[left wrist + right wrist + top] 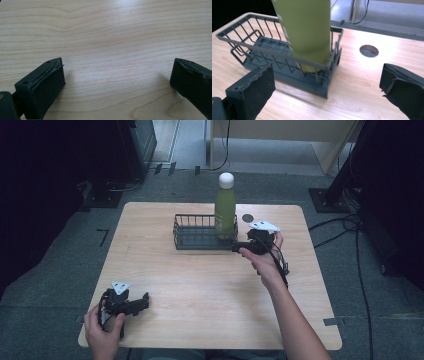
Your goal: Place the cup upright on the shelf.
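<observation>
A green bottle (225, 210) with a white cap (226, 180) stands upright in the right end of a dark wire basket (192, 237) at the table's far middle. In the right gripper view the bottle (305, 30) rises just behind the basket's wires (249, 45). My right gripper (239, 248) is open, just right of the basket's near right corner, jaws wide apart with nothing between them. My left gripper (142, 301) rests low at the table's near left, open, with bare wood between its jaws (117, 75).
The wooden table (200, 290) has a round cable hole (248, 218) right of the bottle, also seen in the right gripper view as a hole (369, 50). Cables (345, 227) and dark stands lie on the floor around the table.
</observation>
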`<move>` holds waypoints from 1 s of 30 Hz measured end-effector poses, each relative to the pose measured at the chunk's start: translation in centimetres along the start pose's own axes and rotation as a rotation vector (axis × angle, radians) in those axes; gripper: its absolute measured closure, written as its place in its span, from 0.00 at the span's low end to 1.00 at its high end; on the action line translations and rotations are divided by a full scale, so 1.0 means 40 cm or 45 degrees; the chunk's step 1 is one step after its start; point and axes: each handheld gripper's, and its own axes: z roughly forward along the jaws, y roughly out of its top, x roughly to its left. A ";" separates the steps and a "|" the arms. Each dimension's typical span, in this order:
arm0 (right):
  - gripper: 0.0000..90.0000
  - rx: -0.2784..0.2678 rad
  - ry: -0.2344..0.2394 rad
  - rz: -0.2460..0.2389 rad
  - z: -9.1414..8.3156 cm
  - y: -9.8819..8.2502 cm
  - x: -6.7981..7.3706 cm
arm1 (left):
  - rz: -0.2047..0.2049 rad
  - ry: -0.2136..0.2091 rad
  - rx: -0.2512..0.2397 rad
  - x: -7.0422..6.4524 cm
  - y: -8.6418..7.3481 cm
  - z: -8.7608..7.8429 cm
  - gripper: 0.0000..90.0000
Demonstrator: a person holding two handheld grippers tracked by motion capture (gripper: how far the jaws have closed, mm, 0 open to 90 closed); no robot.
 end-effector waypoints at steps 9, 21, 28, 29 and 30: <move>0.00 0.013 -0.024 0.024 -0.024 -0.051 -0.031 | 0.000 0.000 0.000 0.000 0.000 0.000 0.00; 0.00 0.026 -0.062 0.039 -0.064 -0.109 -0.083 | 0.000 0.000 -0.002 0.000 0.000 0.000 0.00; 0.00 0.041 -0.079 0.065 -0.085 -0.146 -0.110 | -0.001 0.000 -0.002 0.000 0.000 0.000 0.00; 0.00 0.043 -0.081 0.066 -0.088 -0.153 -0.114 | -0.001 0.000 -0.002 0.000 0.000 0.000 0.00; 0.00 0.044 -0.083 0.070 -0.092 -0.159 -0.118 | 0.000 0.000 -0.002 0.000 0.000 0.000 0.00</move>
